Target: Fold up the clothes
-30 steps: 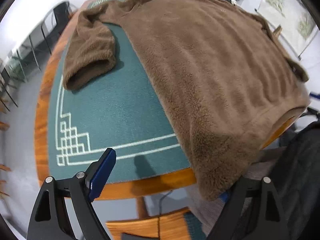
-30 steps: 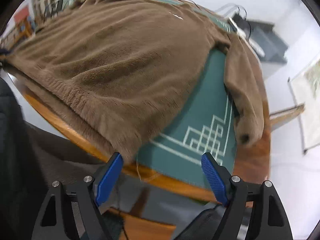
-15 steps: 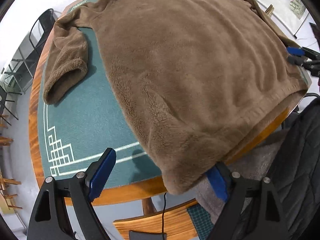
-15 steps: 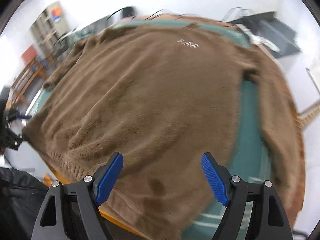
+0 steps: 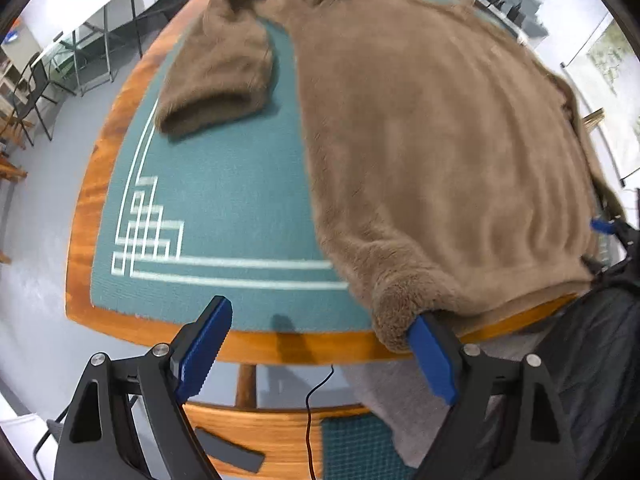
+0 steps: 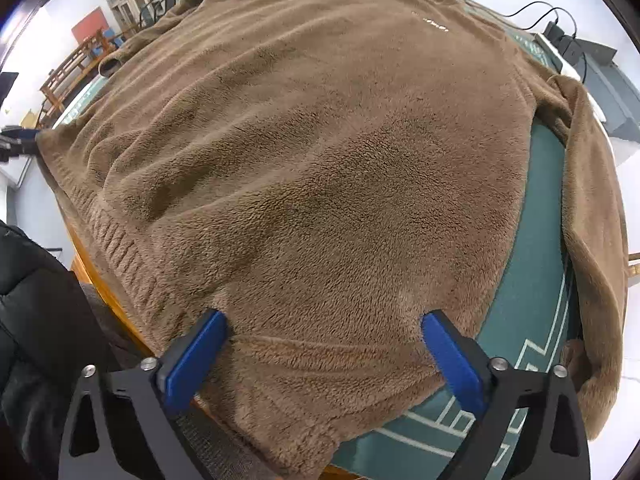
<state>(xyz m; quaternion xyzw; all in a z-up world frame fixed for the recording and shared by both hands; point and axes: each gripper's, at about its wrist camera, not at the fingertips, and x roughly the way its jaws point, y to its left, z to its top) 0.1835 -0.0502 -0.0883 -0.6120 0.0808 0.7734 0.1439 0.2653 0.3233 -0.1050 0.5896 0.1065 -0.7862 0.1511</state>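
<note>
A brown fleece sweater [image 5: 432, 152] lies spread face up on a green table mat [image 5: 224, 200]. Its left sleeve [image 5: 216, 80] is bent back on the mat. My left gripper [image 5: 320, 352] is open at the table's front edge, and the hem's left corner [image 5: 394, 316] rests against its right fingertip. In the right wrist view the sweater [image 6: 320, 140] fills the frame. My right gripper [image 6: 324, 356] is open and straddles the hem's right corner, with fleece between the blue pads [image 6: 452, 360]. The right sleeve [image 6: 592, 240] drapes over the table's side.
The wooden table rim [image 5: 100, 168] frames the mat. A wooden chair [image 5: 272, 420] and a dangling cable [image 5: 316, 396] sit under the front edge. A person's dark jacket [image 5: 600, 360] is close by on the right. Metal chairs [image 5: 36, 84] stand left. Cables and boxes [image 6: 564, 40] lie behind.
Both grippers have closed in on the hem's two corners. The right one rose from below the table edge to over the fleece; the left one swung right until the corner met its finger.
</note>
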